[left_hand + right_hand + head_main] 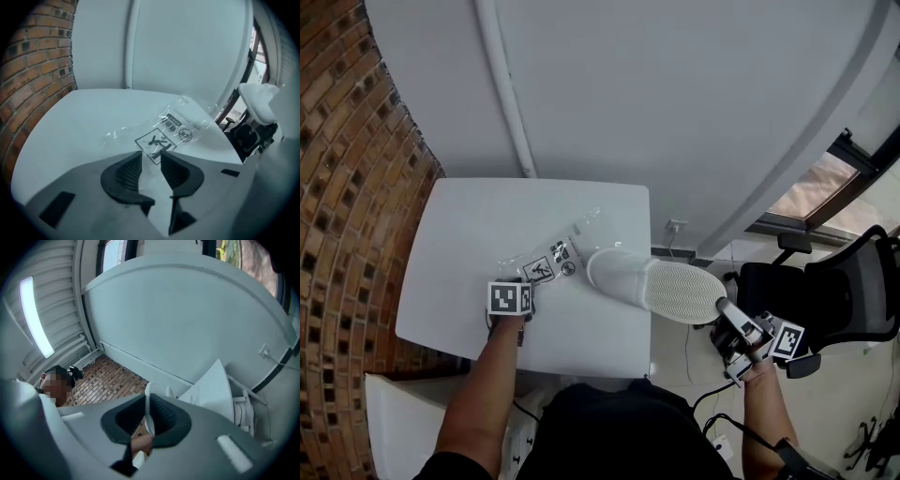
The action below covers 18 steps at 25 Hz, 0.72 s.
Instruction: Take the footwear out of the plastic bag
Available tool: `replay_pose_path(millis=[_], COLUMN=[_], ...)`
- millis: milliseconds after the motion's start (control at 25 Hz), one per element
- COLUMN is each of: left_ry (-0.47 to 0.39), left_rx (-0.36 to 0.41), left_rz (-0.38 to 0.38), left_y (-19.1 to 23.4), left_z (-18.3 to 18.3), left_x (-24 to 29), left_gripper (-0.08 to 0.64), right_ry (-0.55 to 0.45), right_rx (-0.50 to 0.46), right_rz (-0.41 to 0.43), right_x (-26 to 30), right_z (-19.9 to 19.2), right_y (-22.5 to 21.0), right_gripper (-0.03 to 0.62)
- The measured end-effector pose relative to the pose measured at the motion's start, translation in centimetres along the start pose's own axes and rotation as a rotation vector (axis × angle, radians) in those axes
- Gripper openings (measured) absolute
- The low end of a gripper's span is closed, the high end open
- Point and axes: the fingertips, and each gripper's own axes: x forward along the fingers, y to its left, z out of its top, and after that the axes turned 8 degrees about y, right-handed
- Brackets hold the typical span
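Observation:
A clear plastic bag [558, 253] with printed labels lies flat on the white table [469, 225]. My left gripper [521, 281] rests at the bag's near end. In the left gripper view the jaws [151, 161] stand apart, and the bag [180, 124] has its label corner just ahead of the tips without being pinched. A white slipper [661, 286] hangs sole up past the table's right edge, its toe still over the table. My right gripper [724, 309] is shut on its heel end. In the right gripper view a thin white edge of the slipper [148, 399] is pinched between the pads.
A brick wall [347, 187] runs along the left, and a white pipe [506, 94] climbs the pale wall behind the table. A black office chair [825, 291] stands at the right, close to my right gripper. A wall socket [675, 226] sits low behind the table.

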Motion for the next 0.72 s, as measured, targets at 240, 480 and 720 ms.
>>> replay_pose_path(millis=[240,480,720], left_ry=[-0.126,-0.266,-0.305], left_rx=[0.066,0.116,-0.061], left_rz=[-0.1,-0.176,-0.149], left_y=[-2.4,-3.6,-1.0], left_z=[2.0,1.8,-2.8], left_x=[-2.7,-8.3,-13.0], left_gripper=[0.249,0.202,0.081], right_ry=[0.103,0.221,0.295], right_rx=[0.062,0.149,0.237], right_rz=[0.012,0.055,0.05], right_x=[2.2,6.8,12.1], right_z=[-3.8,-8.2,-12.2], right_y=[-1.8,-3.5,-5.5], right_gripper=[0.034,0.034,0.034])
